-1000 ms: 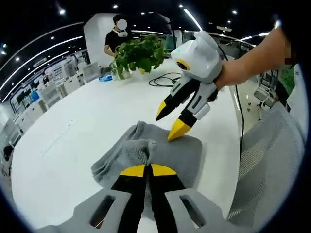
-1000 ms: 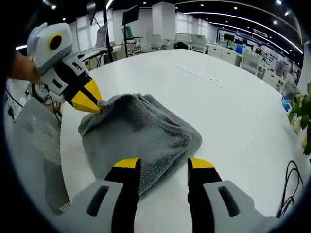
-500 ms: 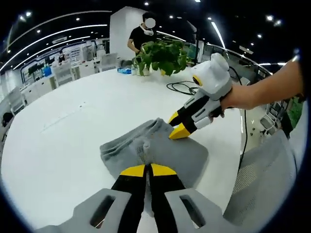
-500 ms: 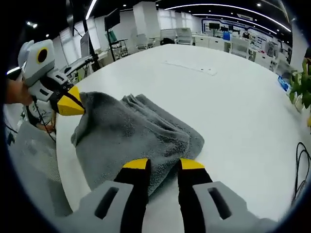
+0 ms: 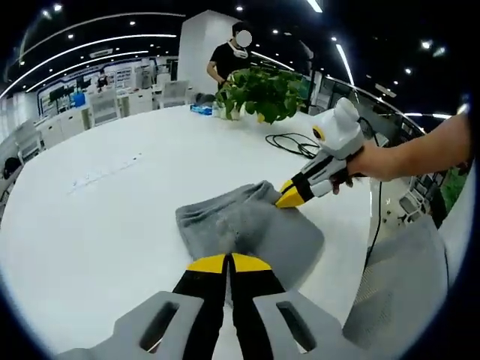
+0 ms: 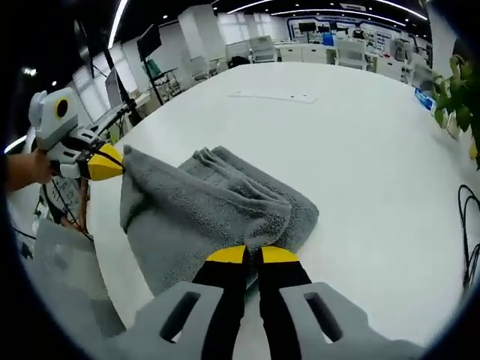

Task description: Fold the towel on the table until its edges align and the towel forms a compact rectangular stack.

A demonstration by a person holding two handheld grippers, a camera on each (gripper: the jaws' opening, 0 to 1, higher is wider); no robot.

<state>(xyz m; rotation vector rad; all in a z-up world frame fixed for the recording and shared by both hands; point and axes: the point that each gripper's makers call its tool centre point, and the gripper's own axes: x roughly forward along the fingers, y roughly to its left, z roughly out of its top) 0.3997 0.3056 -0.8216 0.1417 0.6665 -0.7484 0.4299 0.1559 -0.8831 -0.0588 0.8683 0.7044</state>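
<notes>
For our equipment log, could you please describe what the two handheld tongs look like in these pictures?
Both match. The right tongs have a light grey frame with slotted openings, black jaws and yellow tips. Seen from outside, the left tongs have a rounded white-grey head with a yellow-ringed round mark. A bare hand holds the right ones; no sleeve shows on that forearm.
</notes>
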